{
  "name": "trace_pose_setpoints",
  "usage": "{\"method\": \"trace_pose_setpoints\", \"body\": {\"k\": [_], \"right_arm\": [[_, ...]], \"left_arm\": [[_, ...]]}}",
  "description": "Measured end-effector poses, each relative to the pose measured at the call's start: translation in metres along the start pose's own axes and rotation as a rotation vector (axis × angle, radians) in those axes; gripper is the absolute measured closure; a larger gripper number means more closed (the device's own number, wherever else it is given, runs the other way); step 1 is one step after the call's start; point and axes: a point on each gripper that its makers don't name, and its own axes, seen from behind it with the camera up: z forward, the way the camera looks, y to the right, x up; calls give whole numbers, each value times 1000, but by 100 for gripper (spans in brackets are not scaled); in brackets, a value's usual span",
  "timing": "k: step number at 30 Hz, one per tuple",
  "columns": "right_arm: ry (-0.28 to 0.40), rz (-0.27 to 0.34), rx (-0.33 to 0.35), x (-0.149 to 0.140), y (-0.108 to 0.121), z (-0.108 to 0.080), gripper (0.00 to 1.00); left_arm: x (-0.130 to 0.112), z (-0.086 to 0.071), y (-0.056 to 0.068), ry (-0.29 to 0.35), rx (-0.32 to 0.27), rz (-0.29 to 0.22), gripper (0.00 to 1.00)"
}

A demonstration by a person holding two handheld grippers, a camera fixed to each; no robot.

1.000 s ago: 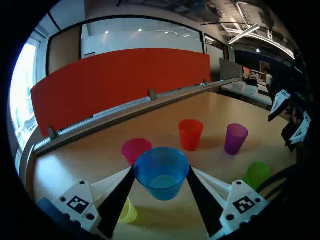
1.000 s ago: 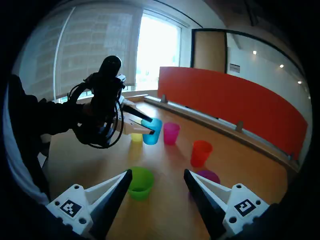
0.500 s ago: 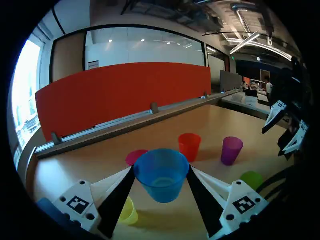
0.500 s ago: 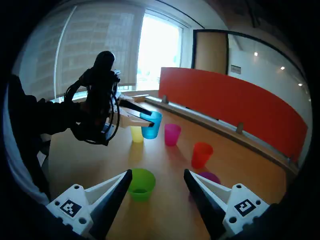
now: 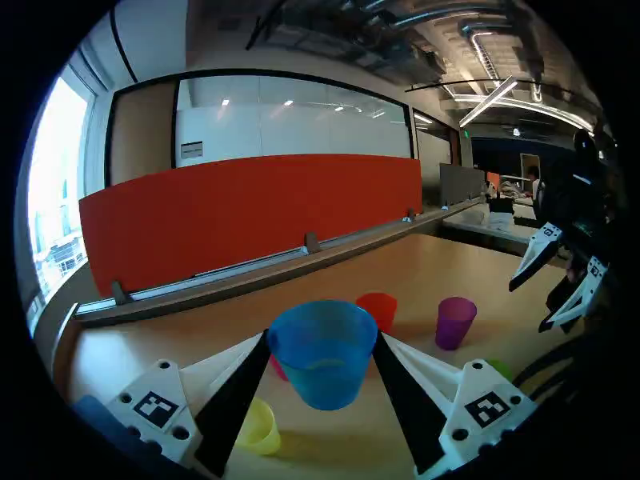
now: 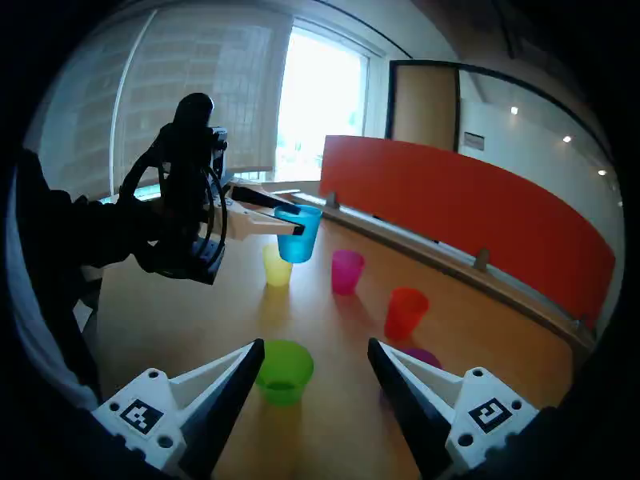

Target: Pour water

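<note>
- Blue cup is squeezed tight between both fingers of our left claw, up above the table.
- Our right claw is wide open, and we see the green cup just ahead of it.

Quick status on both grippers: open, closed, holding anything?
Left gripper: shut on the blue cup.
Right gripper: open, holding nothing.

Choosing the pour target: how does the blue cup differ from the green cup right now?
The blue cup is clamped in the left gripper, above the table; the green cup stands on it, ungripped, ahead of the open right gripper. Blue holds some water; green's contents are unclear. Both are upright, translucent plastic.
</note>
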Motion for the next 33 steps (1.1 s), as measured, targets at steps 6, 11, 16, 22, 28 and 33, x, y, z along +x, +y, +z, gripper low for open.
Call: {"method": "trace_pose_setpoints", "body": {"k": [6, 11, 16, 22, 28, 33], "right_arm": [[-1, -1, 1, 0, 0, 1, 0], [-2, -5, 2, 1, -1, 2, 0], [-6, -4, 4, 2, -1, 3, 0], [-14, -5, 13, -1, -1, 6, 0], [-30, -7, 30, -8, -5, 10, 0], [-38, -14, 46, -12, -8, 14, 0]], "left_arm": [[6, -6, -3, 22, 8, -11, 11], [11, -10, -5, 42, 12, -13, 11], [14, -15, -5, 60, 16, -13, 11], [18, -22, -5, 72, 13, -16, 11], [24, -30, -4, 88, 12, -10, 11], [27, -37, -3, 94, 12, -3, 11]]}}
